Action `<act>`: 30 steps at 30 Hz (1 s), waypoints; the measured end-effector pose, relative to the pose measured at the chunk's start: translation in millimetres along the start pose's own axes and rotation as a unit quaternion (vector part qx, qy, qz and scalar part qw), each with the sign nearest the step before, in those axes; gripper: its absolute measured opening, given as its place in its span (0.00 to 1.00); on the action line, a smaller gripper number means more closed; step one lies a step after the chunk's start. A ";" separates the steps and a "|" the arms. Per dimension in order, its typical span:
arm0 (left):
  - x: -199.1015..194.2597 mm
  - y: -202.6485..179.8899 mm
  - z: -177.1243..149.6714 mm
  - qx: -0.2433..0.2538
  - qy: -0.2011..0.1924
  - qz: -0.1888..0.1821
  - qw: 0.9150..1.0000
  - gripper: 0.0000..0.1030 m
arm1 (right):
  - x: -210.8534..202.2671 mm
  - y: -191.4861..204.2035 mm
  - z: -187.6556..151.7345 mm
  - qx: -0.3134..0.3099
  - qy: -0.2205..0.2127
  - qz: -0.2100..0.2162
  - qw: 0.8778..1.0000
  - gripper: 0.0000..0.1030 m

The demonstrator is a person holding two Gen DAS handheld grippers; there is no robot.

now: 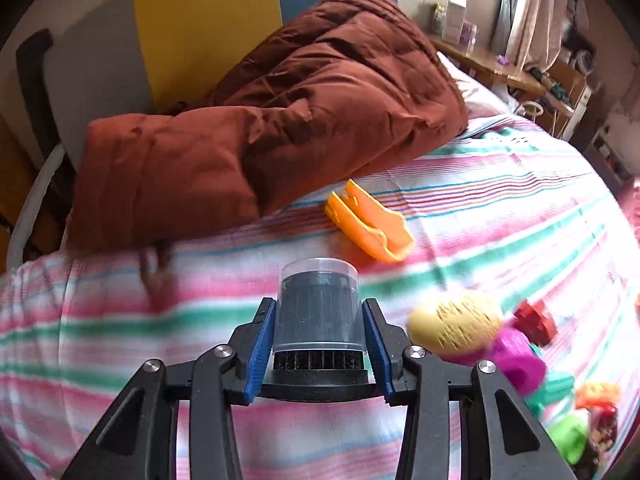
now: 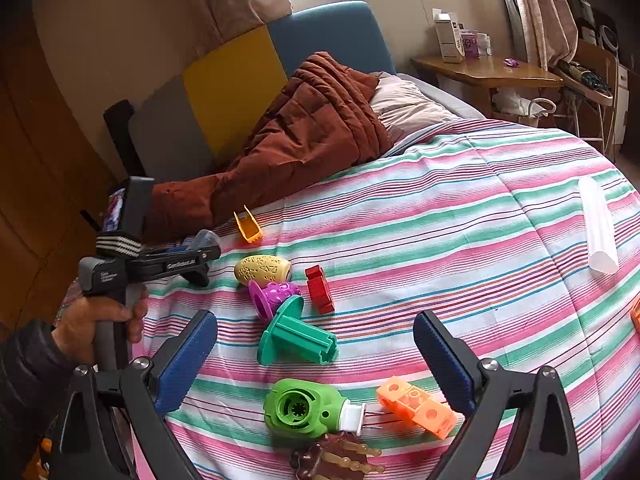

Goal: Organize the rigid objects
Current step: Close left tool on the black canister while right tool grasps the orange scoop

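Left gripper (image 1: 319,344): I read its blue pads clamped on both sides of a dark ribbed cylinder under a clear cap (image 1: 319,312), held upright above the striped bedspread (image 1: 500,216). From that cylinder, an orange clip-shaped piece (image 1: 370,226) lies at 1 o'clock, beside the brown quilt (image 1: 280,120); a yellow perforated egg (image 1: 456,326) sits at 3 o'clock, touching a magenta piece (image 1: 518,360). Right gripper (image 2: 316,364): jaws spread wide, nothing between the pads. I see a teal flanged spool (image 2: 292,338) between them, a green housing (image 2: 300,408) at 6 o'clock from it, an orange block (image 2: 416,406) further right.
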State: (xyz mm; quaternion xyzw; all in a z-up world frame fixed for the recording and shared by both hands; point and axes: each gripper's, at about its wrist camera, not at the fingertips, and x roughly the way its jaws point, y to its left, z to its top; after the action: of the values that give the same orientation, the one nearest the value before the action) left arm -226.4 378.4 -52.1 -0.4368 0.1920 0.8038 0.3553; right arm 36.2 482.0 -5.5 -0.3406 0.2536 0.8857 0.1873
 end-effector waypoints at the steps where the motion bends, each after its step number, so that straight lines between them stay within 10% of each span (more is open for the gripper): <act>1: -12.4 -1.0 -8.9 0.001 -0.010 -0.003 1.000 0.42 | 0.8 0.2 -0.3 -0.001 0.002 0.000 1.000 0.97; 16: -159.2 25.7 -119.2 -0.041 -0.100 -0.027 0.994 0.42 | 27.0 57.3 13.9 -0.091 0.037 0.023 0.995 0.76; 30: -185.6 82.1 -183.4 -0.124 -0.108 -0.009 0.986 0.42 | 217.7 130.7 90.4 -0.175 0.136 -0.052 0.974 0.60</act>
State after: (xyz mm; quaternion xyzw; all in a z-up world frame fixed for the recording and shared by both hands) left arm -115.4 134.6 3.5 -0.3897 0.0480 0.8607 0.3241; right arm -227.6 464.1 -57.7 -0.4980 0.0993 0.8509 0.1346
